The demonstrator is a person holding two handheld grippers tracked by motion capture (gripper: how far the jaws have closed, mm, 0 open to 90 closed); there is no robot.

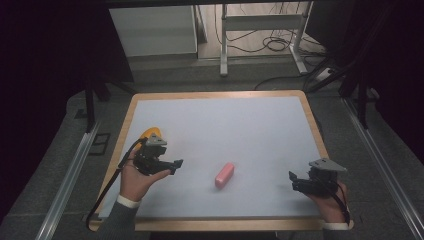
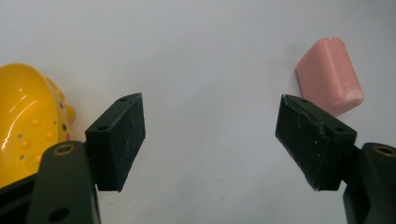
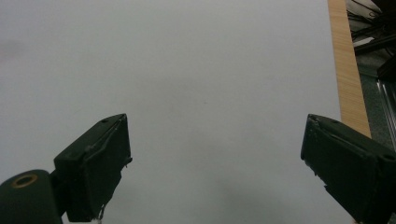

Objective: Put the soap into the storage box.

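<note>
a small pink block [image 1: 224, 175] with rounded ends lies on the white table [image 1: 240, 130], between the two hands and touching neither. the left gripper [image 1: 176, 165] is wide apart and holds nothing, with the block just past one jaw. the right gripper [image 1: 293, 180] is wide too, over bare table. a yellow toy [image 2: 25, 119] (with little bumps) is cut off at the edge and partly hidden behind the left gripper.
</note>
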